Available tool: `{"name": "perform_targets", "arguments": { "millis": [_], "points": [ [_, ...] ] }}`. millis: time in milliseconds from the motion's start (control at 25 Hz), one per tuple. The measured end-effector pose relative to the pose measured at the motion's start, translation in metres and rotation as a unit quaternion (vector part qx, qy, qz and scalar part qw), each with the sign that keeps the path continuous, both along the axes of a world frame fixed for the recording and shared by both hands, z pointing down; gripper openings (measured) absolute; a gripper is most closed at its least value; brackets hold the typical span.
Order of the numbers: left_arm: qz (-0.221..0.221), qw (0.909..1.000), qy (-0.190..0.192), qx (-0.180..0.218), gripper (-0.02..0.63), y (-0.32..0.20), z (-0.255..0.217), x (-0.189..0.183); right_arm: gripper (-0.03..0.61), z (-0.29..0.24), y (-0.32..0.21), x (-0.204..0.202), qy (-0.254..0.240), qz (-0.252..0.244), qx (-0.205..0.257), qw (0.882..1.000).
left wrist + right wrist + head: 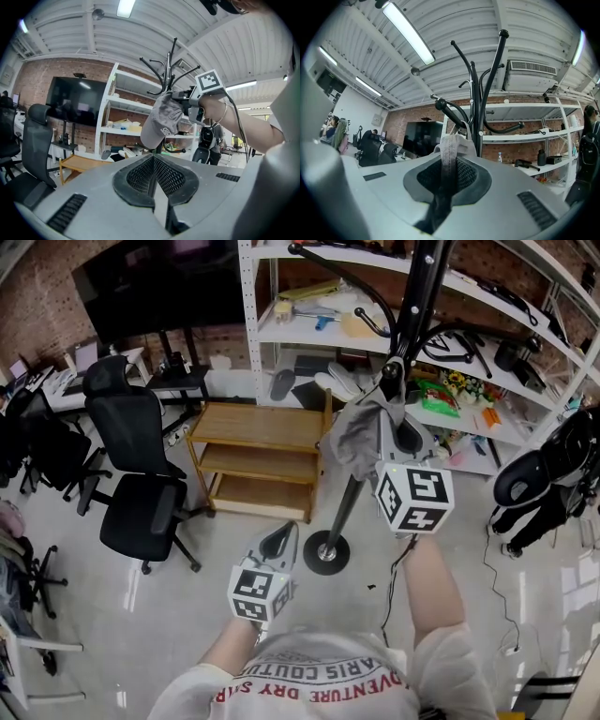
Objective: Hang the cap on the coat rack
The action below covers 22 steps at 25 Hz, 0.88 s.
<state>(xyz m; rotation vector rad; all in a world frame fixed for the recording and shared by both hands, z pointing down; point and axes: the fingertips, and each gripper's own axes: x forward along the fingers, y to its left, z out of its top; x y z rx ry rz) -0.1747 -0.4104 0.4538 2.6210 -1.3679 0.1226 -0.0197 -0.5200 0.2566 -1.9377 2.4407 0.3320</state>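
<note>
Beside the coat rack (424,296), right tool (393,390) pinches the limp grey cap (356,439); left tool (279,538) closed, empty.

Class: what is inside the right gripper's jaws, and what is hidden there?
A grey strip of the cap, pinched by the right gripper. The pads cover the strip's lower end; the coat rack stands behind.

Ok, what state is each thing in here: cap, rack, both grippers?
Coat rack: upright.
Cap: clamped by its strap, raised near the rack's top, not clearly hung.
Right gripper: fingers shut on the cap strap.
Left gripper: fingers shut, empty, held low.
</note>
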Motion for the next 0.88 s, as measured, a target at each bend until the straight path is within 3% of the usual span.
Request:
{"name": "perform_targets", "arguments": {
  "millis": [360, 440, 520, 840, 880],
  "points": [
    [0.002, 0.9999, -0.002, -0.014, 0.005, 0.008, 0.010, 0.022, 0.032, 0.003, 0.019, 0.004, -0.028, -0.052, 0.015, 0.998],
    [0.001, 0.9998, -0.004, -0.018, 0.005, 0.011, 0.010, 0.029, 0.133, 0.004, 0.023, 0.004, -0.035, -0.064, 0.009, 0.997],
    [-0.001, 0.9997, -0.006, -0.022, 0.005, 0.014, 0.011, 0.036, 0.164, 0.008, 0.027, 0.008, -0.038, -0.074, 0.001, 0.997],
    [-0.021, 0.9997, -0.005, -0.010, 0.005, 0.024, -0.003, 0.062, 0.155, 0.015, 0.071, 0.030, -0.051, -0.105, 0.008, 0.993],
    [-0.023, 0.9997, -0.005, -0.006, 0.005, 0.025, -0.007, 0.066, 0.115, 0.019, 0.078, 0.033, -0.046, -0.102, 0.010, 0.994]
  ]
}}
